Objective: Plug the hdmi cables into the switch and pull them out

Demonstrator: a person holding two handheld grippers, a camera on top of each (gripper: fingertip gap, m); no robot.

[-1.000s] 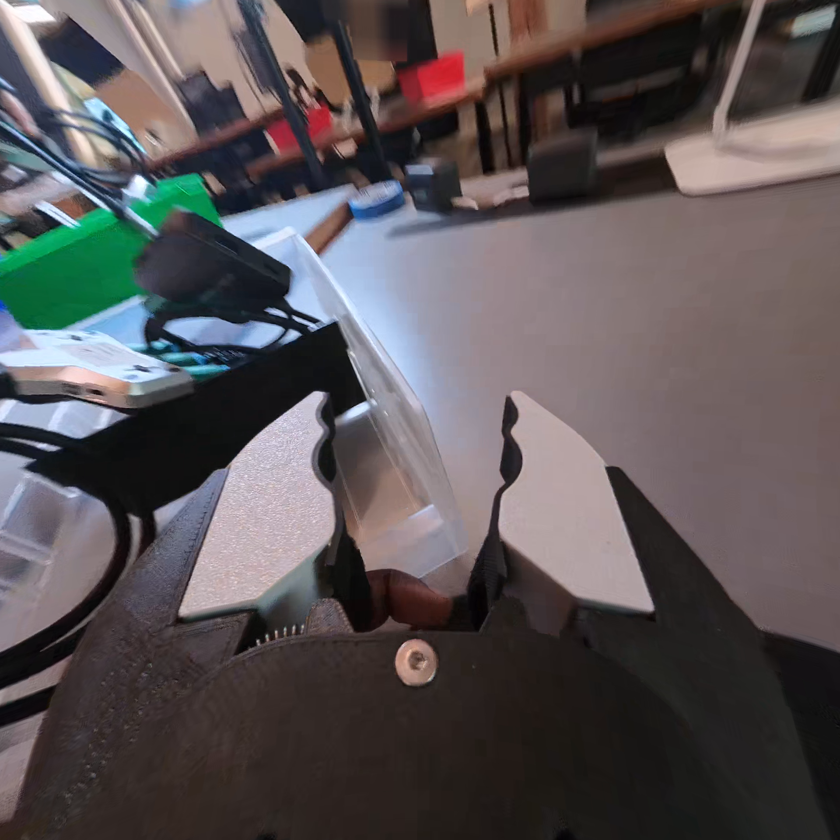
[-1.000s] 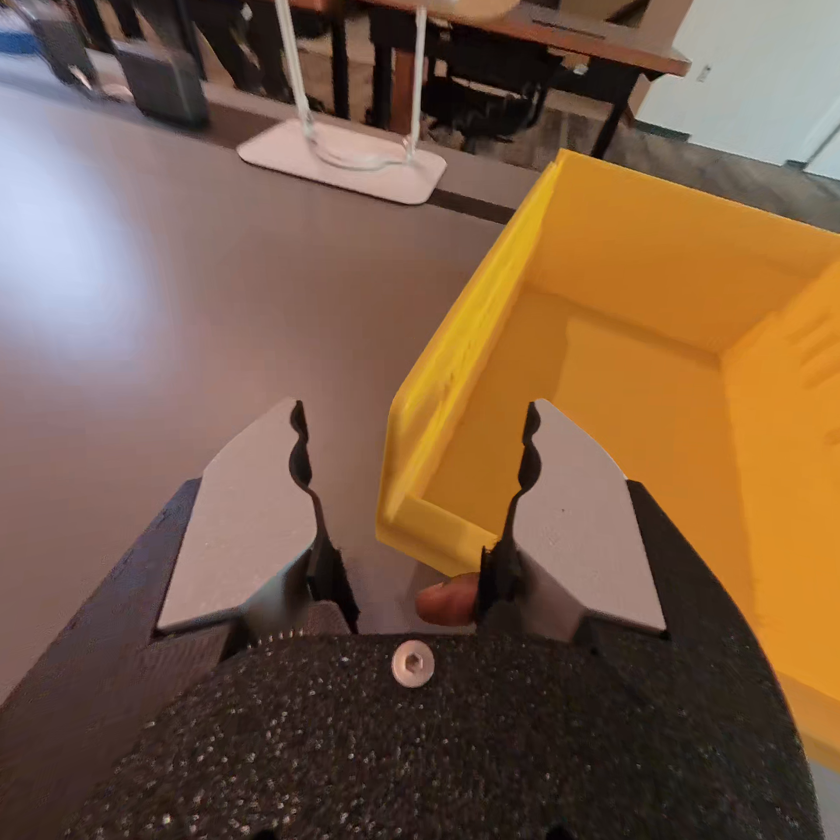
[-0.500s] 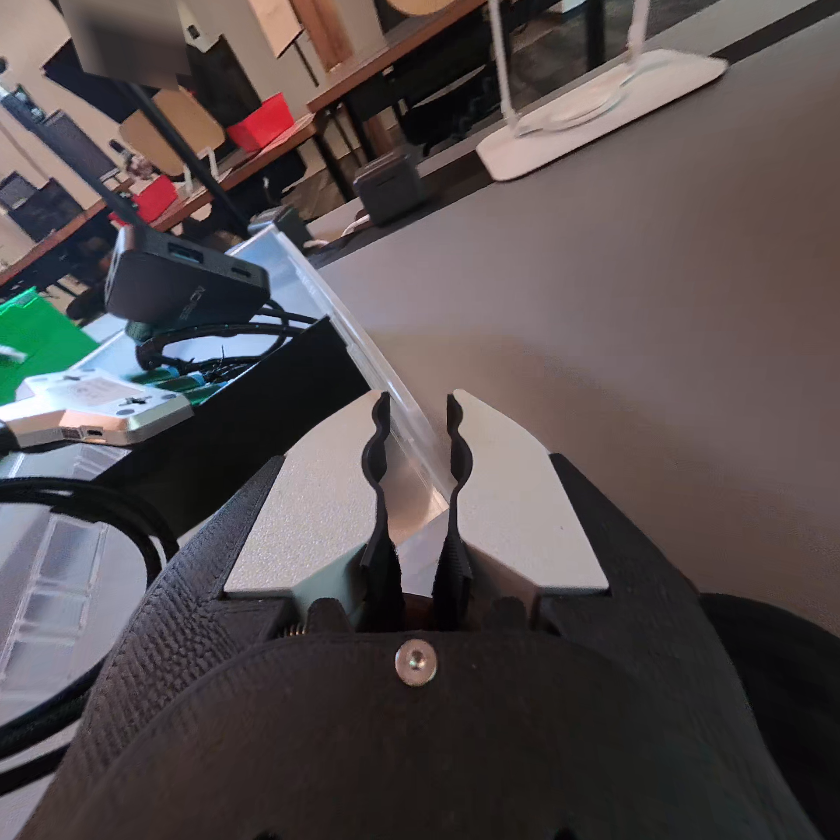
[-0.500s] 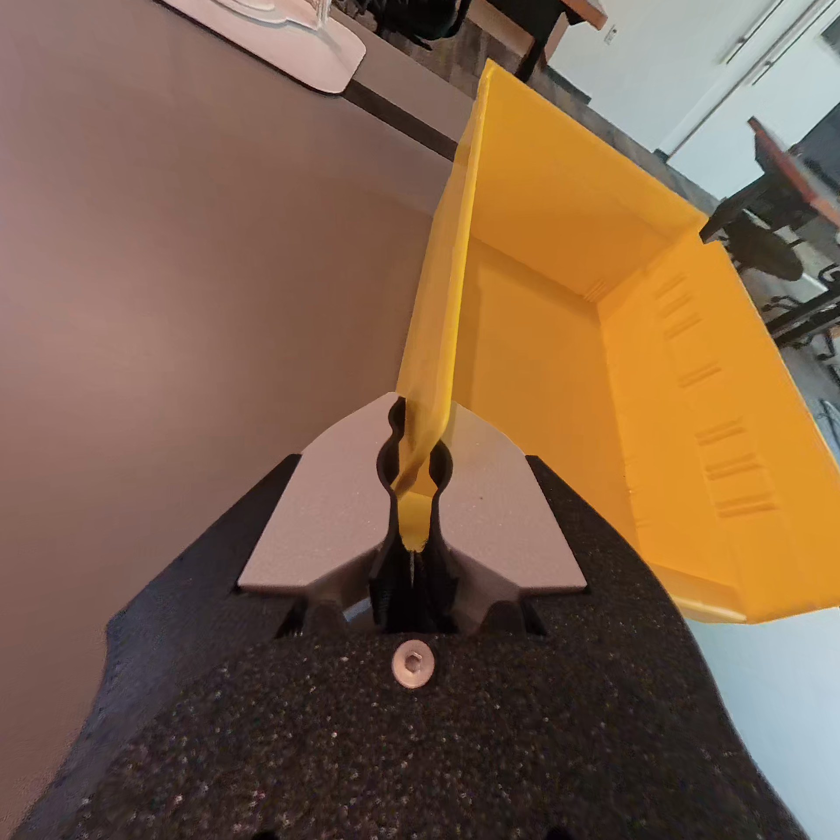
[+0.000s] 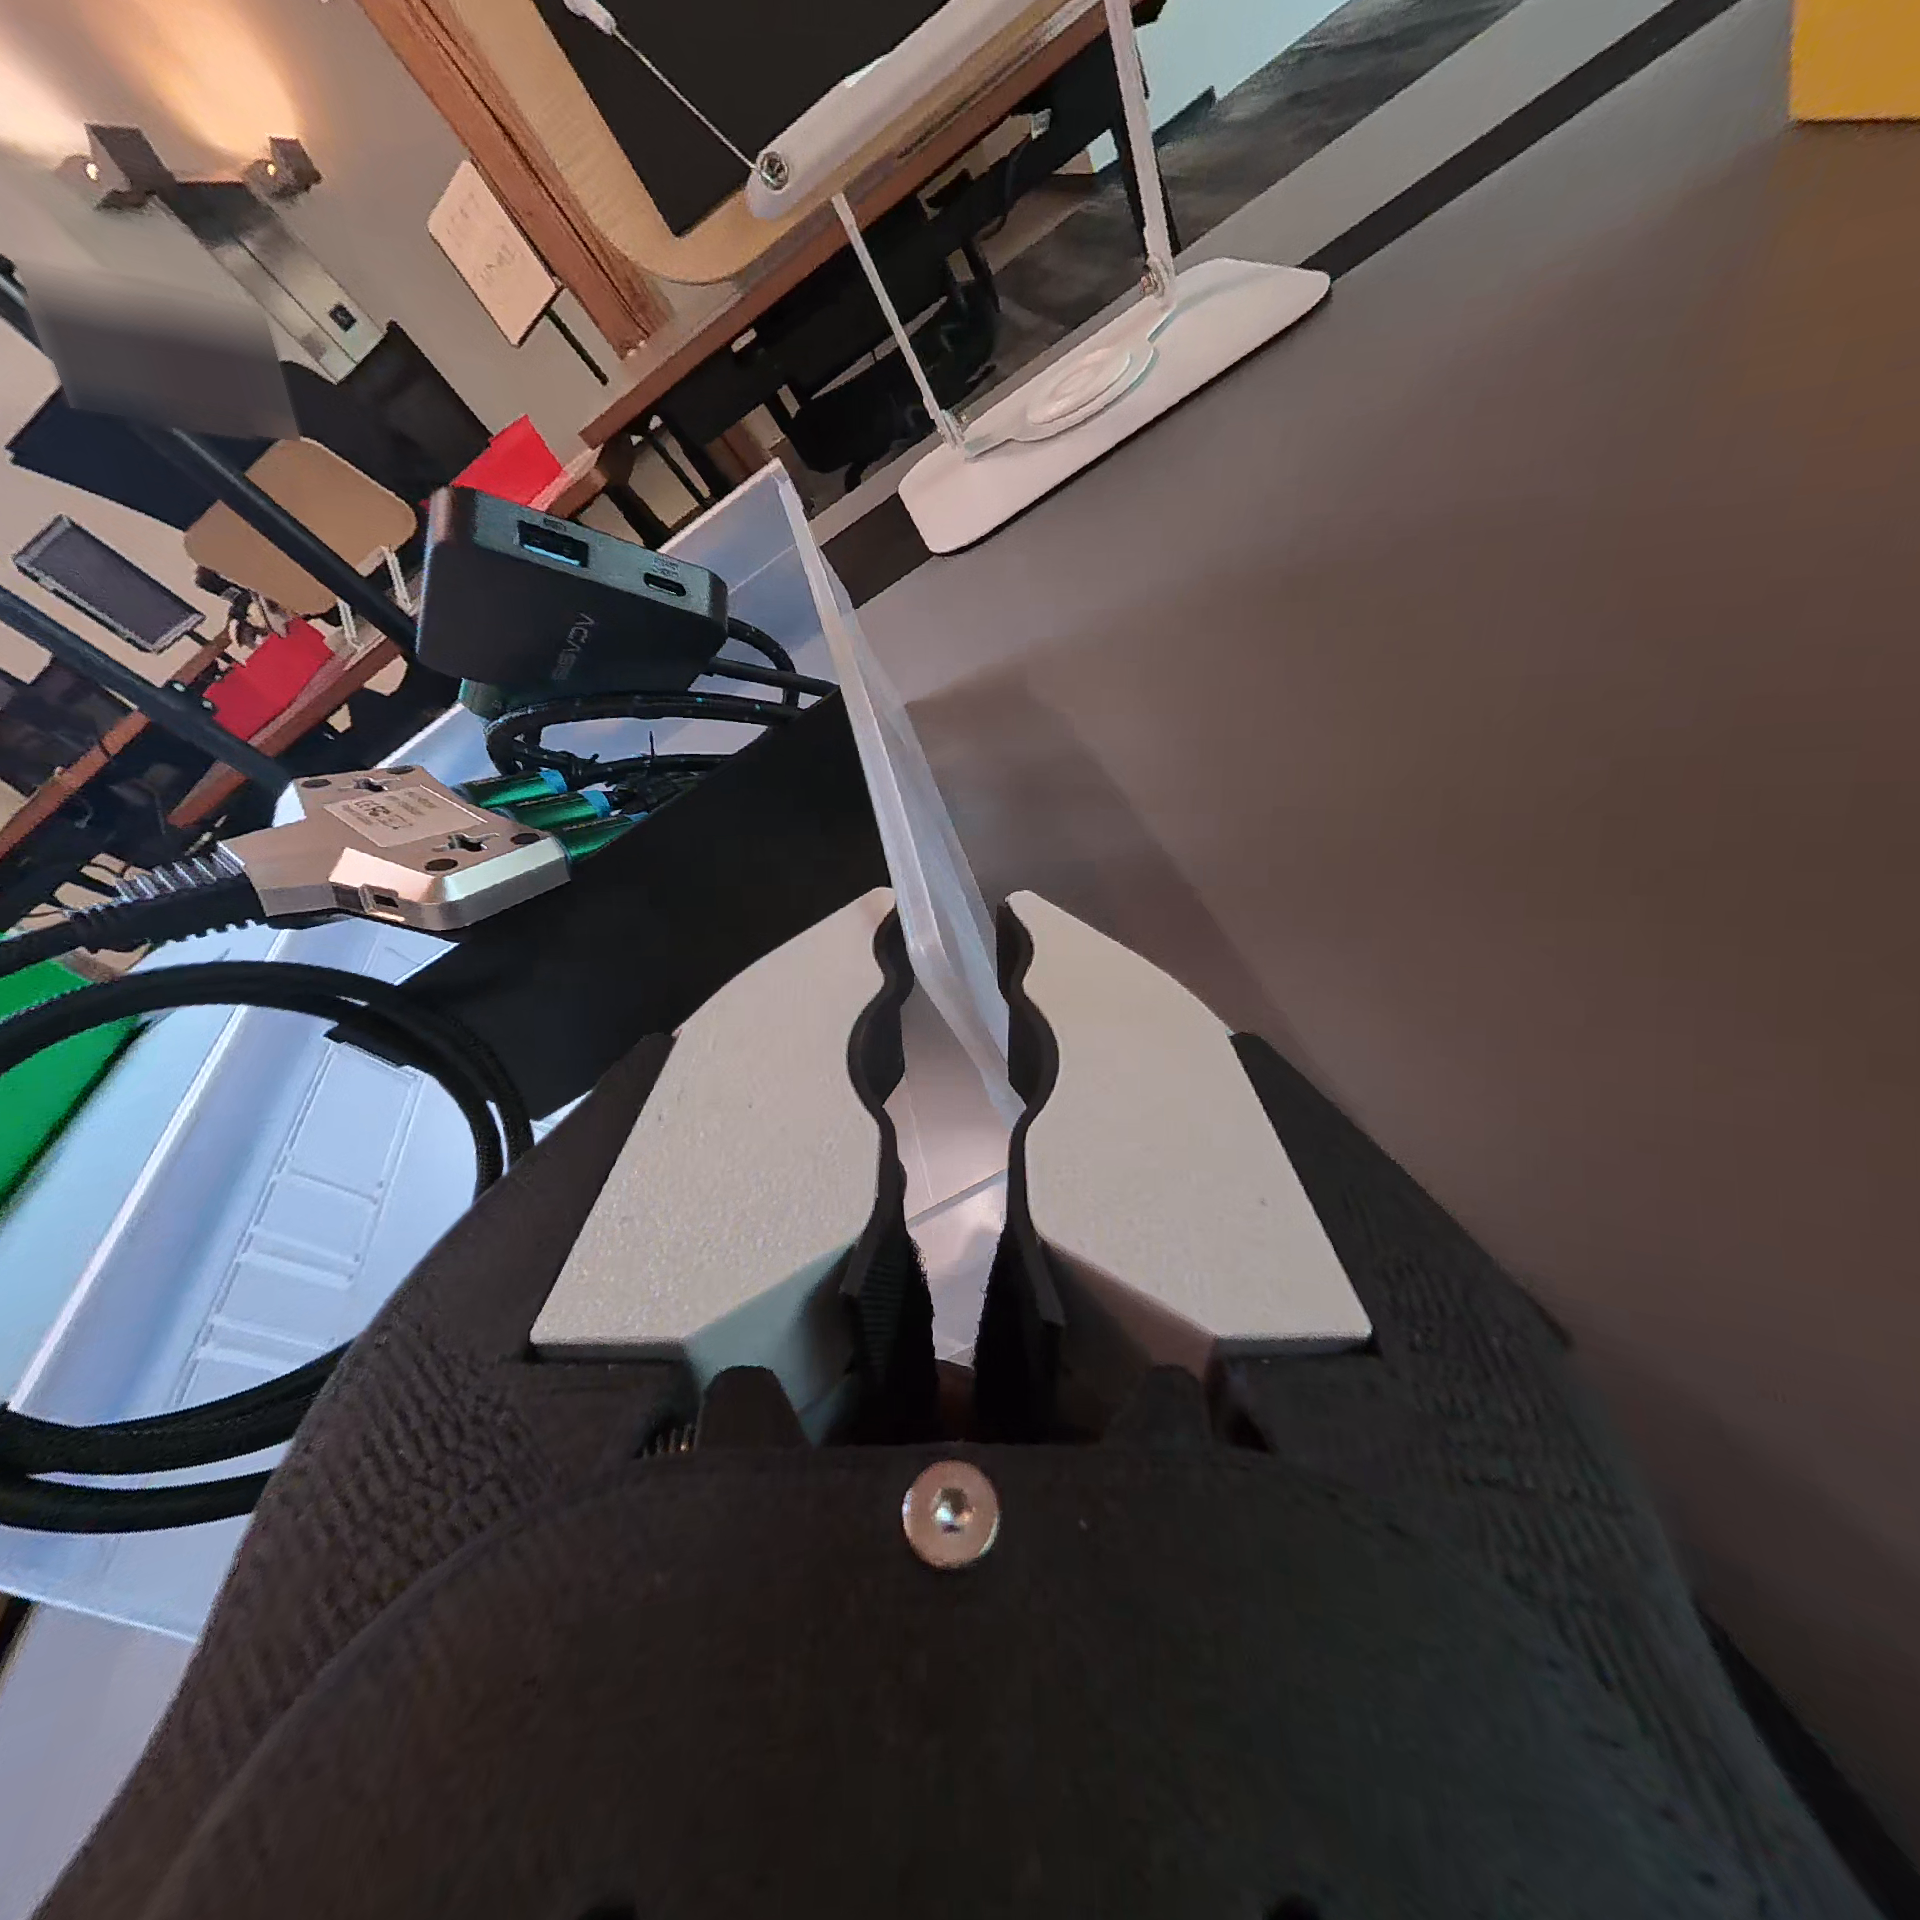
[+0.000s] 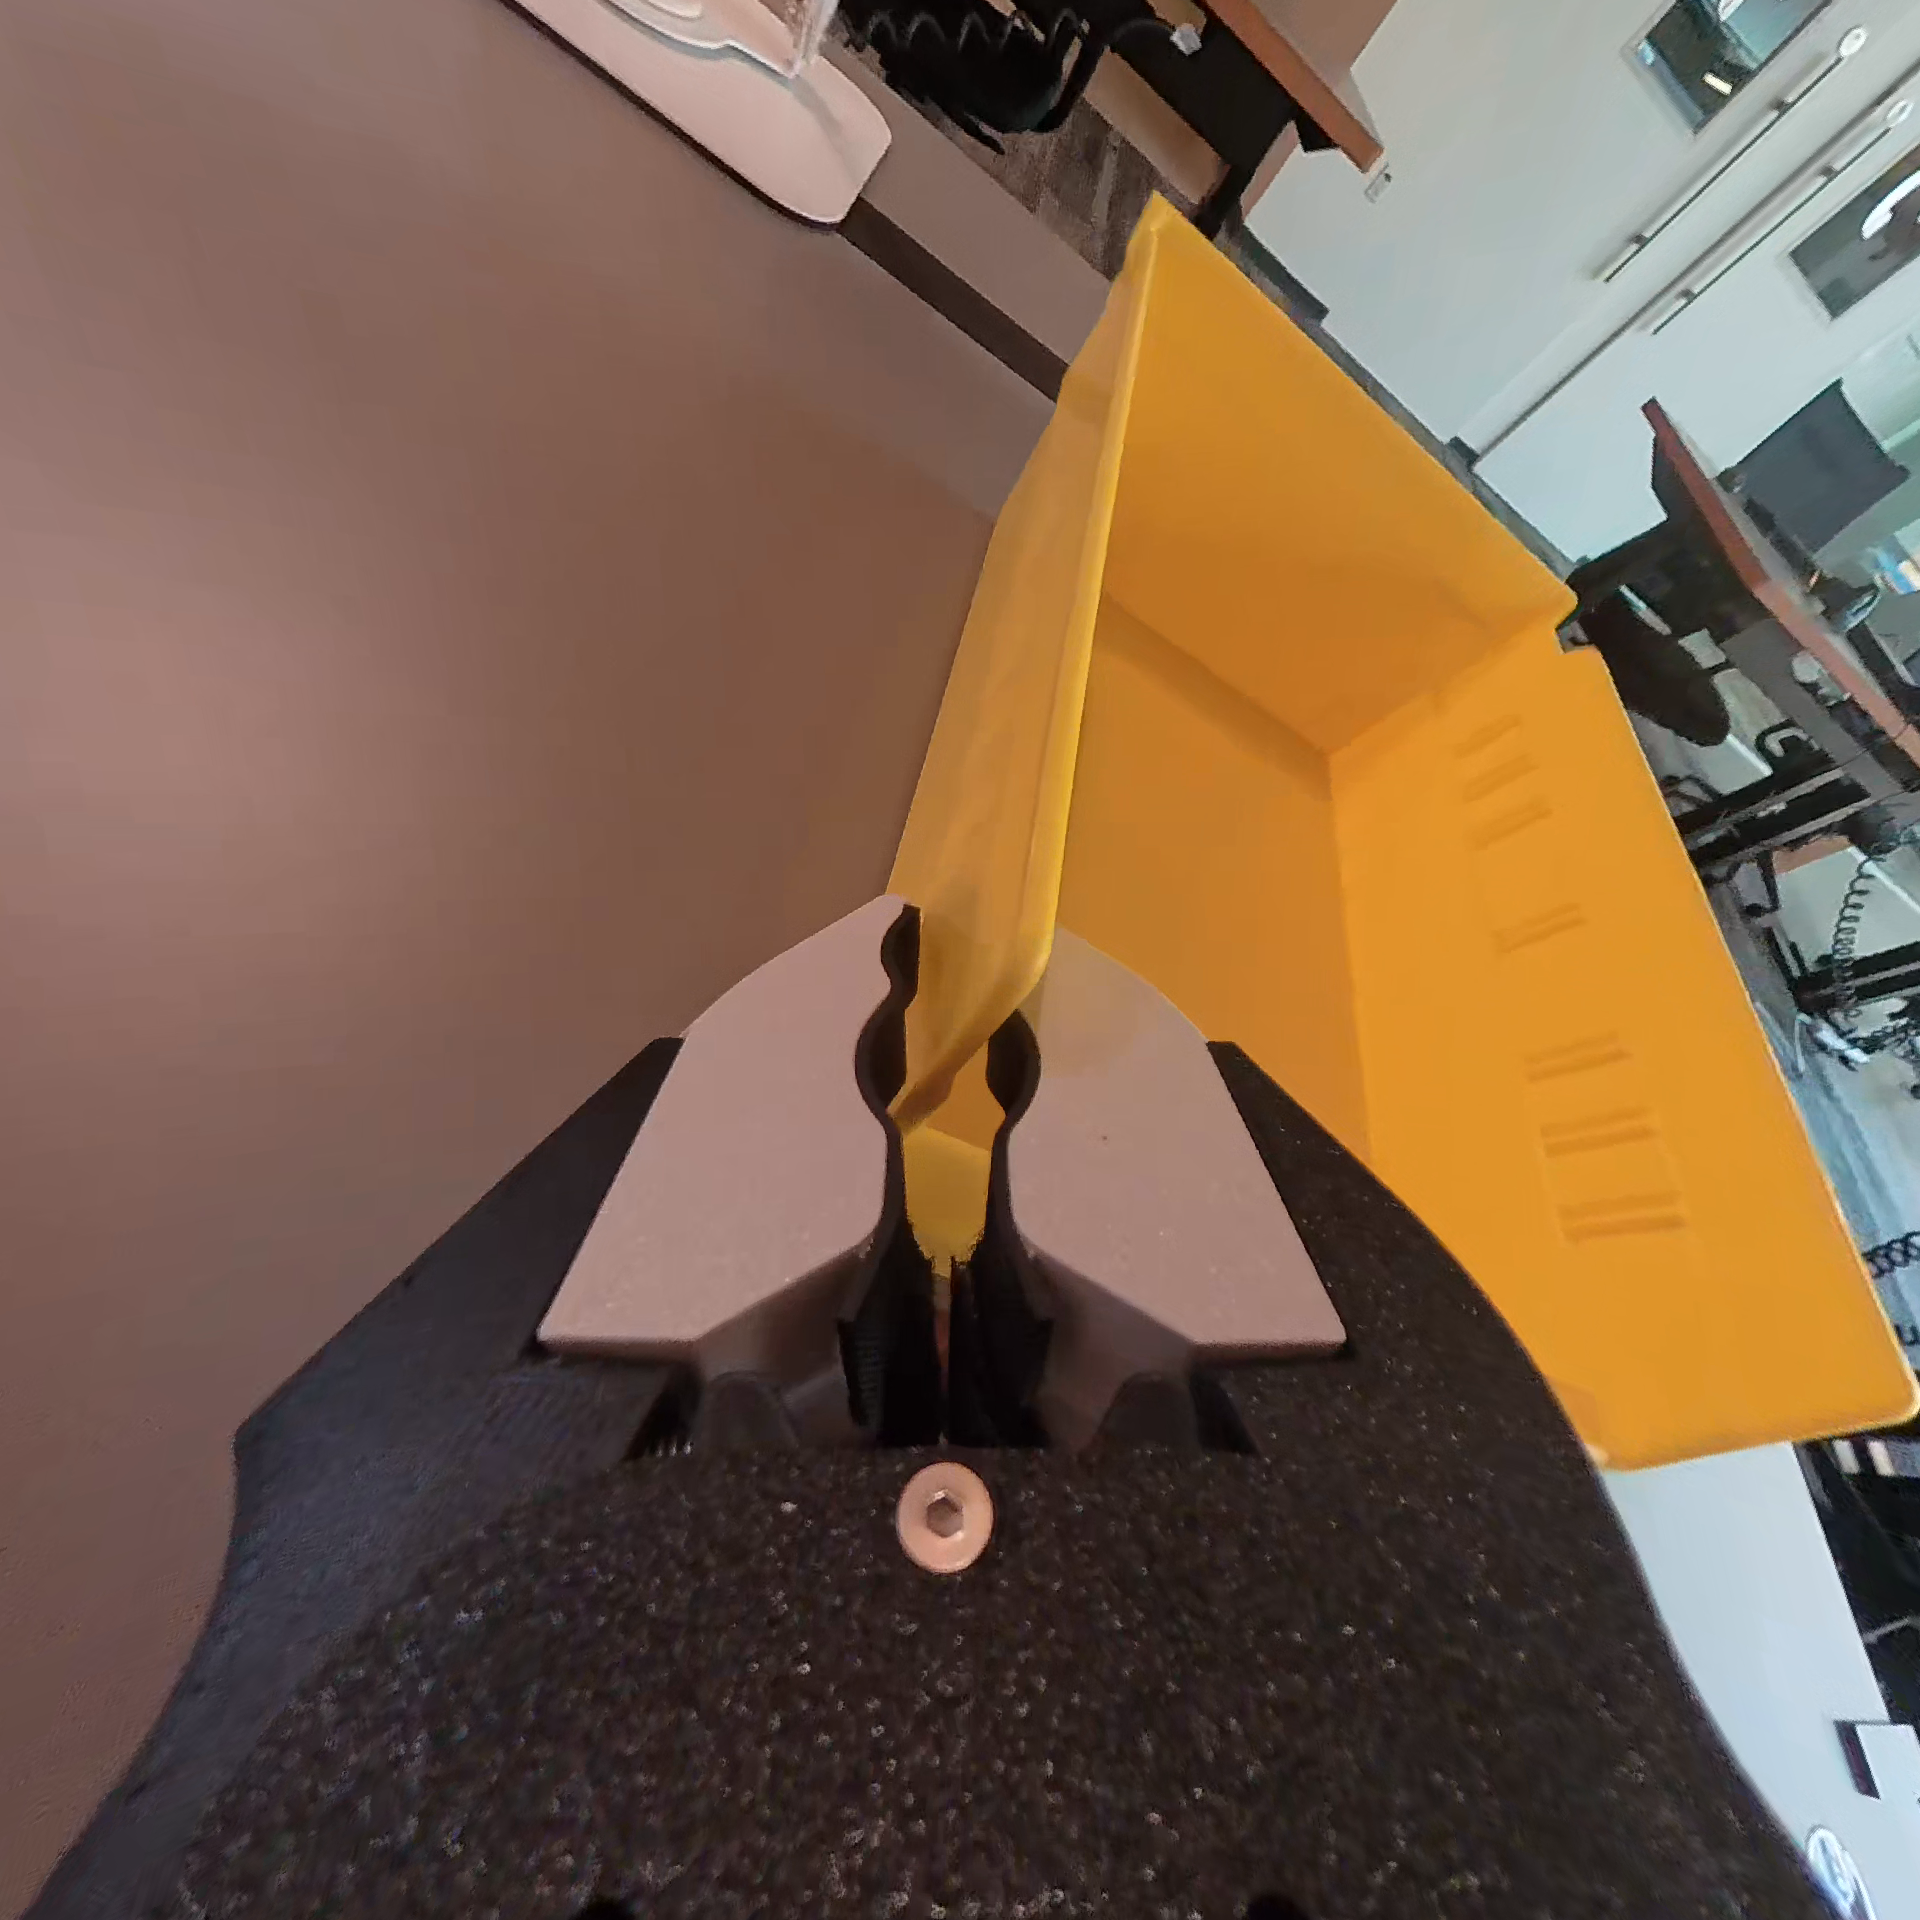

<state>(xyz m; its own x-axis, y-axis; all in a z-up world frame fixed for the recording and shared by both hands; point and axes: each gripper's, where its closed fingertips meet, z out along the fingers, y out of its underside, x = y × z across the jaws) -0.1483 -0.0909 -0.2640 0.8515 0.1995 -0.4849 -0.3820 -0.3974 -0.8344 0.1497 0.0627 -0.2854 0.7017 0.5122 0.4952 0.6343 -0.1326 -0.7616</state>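
In the left wrist view my left gripper [image 5: 948, 1023] is shut on the right wall of a clear plastic bin [image 5: 878, 790], which is tilted. Inside the bin lie a dark switch box [image 5: 561, 613], a silver adapter [image 5: 416, 862], green-tipped cable plugs [image 5: 561, 816] and coiled black braided cables [image 5: 260, 1195]. In the right wrist view my right gripper [image 6: 948, 1023] is shut on the left wall of an empty yellow bin [image 6: 1049, 727], which is tilted too.
Both bins are at a dark grey table [image 5: 1455, 727]. A white stand with clear legs [image 5: 1122, 384] rests at the table's far edge, also showing in the right wrist view [image 6: 748, 114]. Desks and chairs stand beyond. A green box [image 5: 42, 1081] lies at the far left.
Both grippers were open one second ago and have shut, the left on the clear bin's wall, the right on the yellow bin's wall. Both views have since tilted, with the bins.
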